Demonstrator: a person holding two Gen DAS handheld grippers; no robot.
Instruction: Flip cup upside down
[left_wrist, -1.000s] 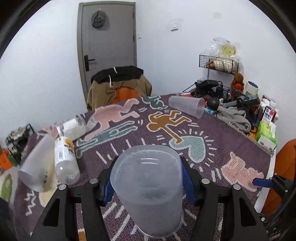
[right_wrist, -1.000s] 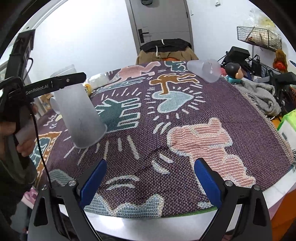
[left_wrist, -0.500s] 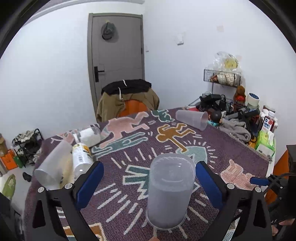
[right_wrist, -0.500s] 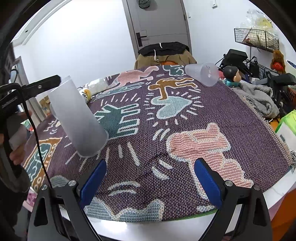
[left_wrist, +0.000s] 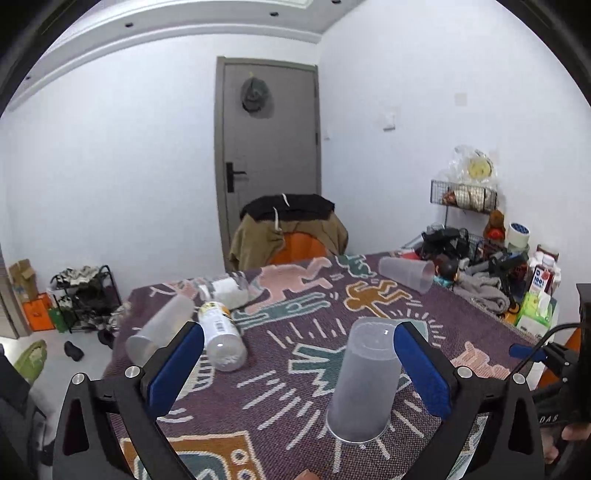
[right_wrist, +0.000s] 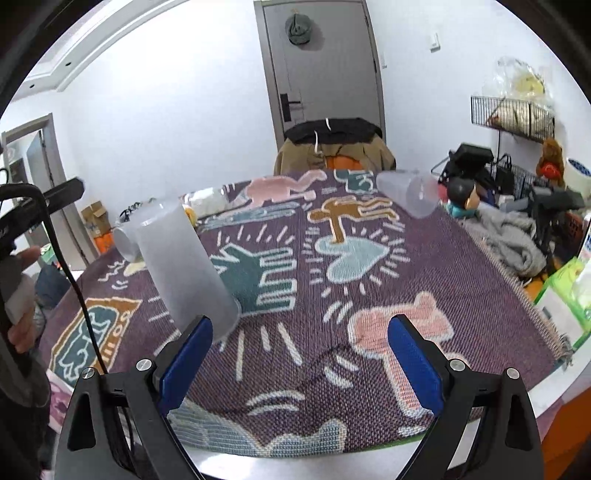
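A frosted clear plastic cup (left_wrist: 364, 382) stands upside down, rim on the patterned purple cloth (left_wrist: 295, 321), near the table's front. It also shows in the right wrist view (right_wrist: 186, 269). My left gripper (left_wrist: 299, 369) is open and empty, raised back from the cup, which stands between its blue pads, closer to the right one. My right gripper (right_wrist: 301, 363) is open and empty over the cloth's front edge, to the right of the cup.
A second cup (left_wrist: 406, 274) lies on its side at the far right, a third (left_wrist: 159, 330) lies at the left beside two fallen bottles (left_wrist: 221, 334). Clutter (left_wrist: 491, 266) lines the right edge. A chair (left_wrist: 288, 236) with clothes stands behind the table.
My left gripper let go of the cup, opened wide and pulled up and back. The cup stays standing upside down on the cloth. The right gripper barely moved.
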